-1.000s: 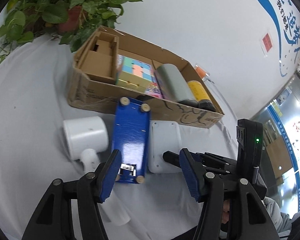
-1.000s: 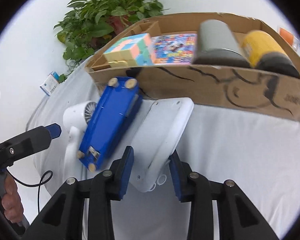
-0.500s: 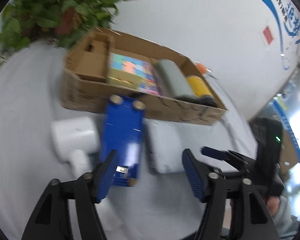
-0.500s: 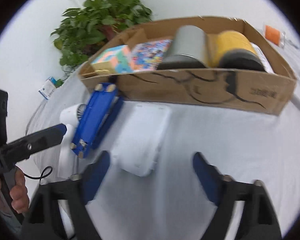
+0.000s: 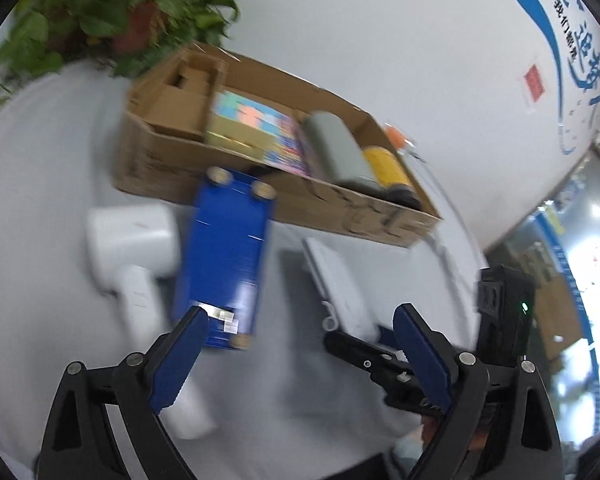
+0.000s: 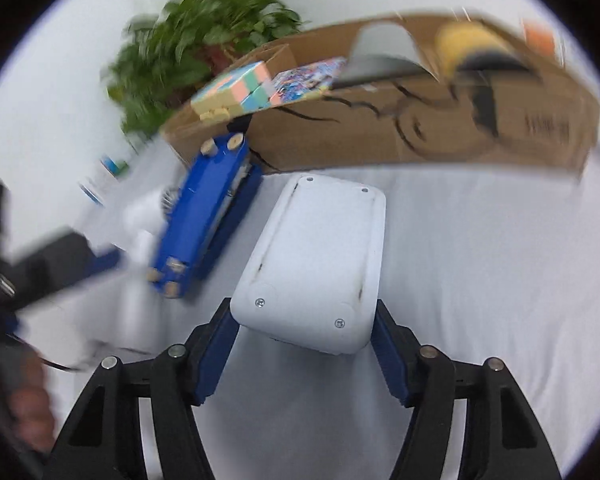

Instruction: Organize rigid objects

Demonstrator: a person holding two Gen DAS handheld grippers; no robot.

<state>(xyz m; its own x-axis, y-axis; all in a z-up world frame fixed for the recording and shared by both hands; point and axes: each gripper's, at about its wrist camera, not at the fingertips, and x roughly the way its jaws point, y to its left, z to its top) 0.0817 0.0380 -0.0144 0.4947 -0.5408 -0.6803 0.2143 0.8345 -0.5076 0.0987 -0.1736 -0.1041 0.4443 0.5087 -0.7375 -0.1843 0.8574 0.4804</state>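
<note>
A white flat device lies on the white cloth in front of a cardboard box. My right gripper has its jaws closing on the device's near end, and both pads touch its sides. In the left wrist view the same device lies right of a blue box that leans on the cardboard box. My left gripper is opening wide and holds nothing. Its left fingertip is just short of the blue box's near end.
A white hair dryer lies left of the blue box. The cardboard box holds a pastel cube, a grey cylinder and a yellow cylinder. A potted plant stands behind it. A person's hand shows at lower left.
The right gripper let go of the white device's thin edge, opened wide, and the device dropped flat; now the jaws close across its near end. The left jaws have spread wider.
</note>
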